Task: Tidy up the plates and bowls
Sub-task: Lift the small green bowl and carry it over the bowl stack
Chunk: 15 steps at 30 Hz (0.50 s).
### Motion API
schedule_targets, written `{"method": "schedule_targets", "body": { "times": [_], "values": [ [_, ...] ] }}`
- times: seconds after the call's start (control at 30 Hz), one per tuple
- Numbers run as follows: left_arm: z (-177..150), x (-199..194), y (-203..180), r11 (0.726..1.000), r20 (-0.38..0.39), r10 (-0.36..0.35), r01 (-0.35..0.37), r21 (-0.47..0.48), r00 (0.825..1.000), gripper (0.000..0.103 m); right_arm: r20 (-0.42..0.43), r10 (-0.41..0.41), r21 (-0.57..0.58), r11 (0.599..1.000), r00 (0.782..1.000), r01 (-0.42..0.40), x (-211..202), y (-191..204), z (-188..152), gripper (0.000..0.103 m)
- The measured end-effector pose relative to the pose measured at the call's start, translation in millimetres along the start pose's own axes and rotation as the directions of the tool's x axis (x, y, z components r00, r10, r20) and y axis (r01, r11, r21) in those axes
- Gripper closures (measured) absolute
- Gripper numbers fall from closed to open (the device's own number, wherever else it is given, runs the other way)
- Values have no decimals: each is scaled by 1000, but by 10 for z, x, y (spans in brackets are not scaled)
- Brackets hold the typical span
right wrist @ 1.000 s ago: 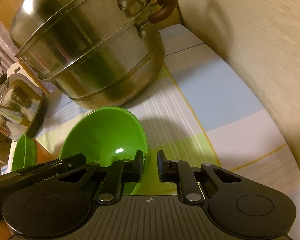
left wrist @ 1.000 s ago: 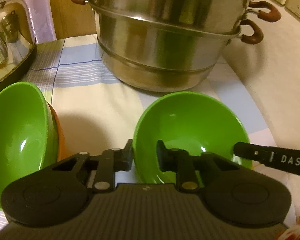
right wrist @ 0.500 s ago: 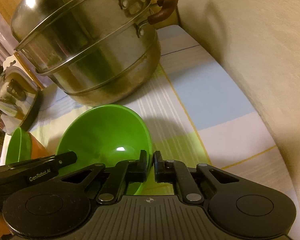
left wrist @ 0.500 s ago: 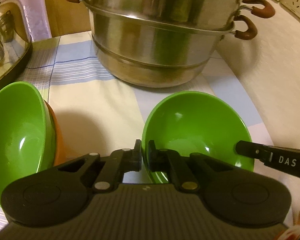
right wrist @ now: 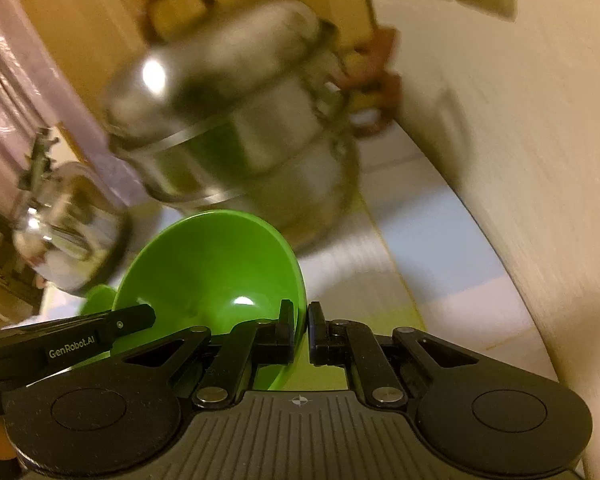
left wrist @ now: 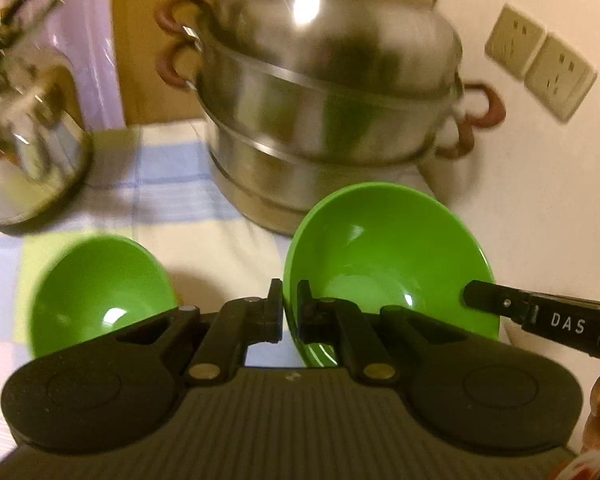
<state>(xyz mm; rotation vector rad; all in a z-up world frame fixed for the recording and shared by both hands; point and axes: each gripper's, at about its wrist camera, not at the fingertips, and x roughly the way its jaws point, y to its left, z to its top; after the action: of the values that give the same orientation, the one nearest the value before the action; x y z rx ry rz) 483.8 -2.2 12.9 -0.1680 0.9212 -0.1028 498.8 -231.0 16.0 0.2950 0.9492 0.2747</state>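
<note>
Now both grippers pinch one green bowl (left wrist: 384, 256) by its rim: the left gripper (left wrist: 289, 308) has its jaws clamped on the near edge, the right gripper (right wrist: 302, 328) on the opposite edge, above the striped worktop (left wrist: 168, 184) beside a steamer pot (left wrist: 324, 108). Another green bowl (left wrist: 100, 284) sits left.

Each wrist camera looks steeply down along its own hand-held gripper, close above the bench (left wrist: 236, 236). Both views share the held green bowl (left wrist: 388, 256), the steel steamer pot (left wrist: 332, 112), the kettle (left wrist: 24, 144) and the wall sockets (left wrist: 540, 68).
</note>
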Motion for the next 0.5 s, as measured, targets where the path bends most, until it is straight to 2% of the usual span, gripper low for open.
{"method": "schedule_targets", "body": {
  "times": [0.27, 0.5],
  "values": [
    [236, -591, 628, 997, 48, 82, -81, -10, 995, 98, 8, 100, -39, 994, 995, -99, -66, 783, 157, 97],
    [162, -721, 1218, 989, 39, 138, -135, -63, 990, 98, -45, 146, -82, 985, 988, -149, 234, 1413, 110, 97]
  ]
}}
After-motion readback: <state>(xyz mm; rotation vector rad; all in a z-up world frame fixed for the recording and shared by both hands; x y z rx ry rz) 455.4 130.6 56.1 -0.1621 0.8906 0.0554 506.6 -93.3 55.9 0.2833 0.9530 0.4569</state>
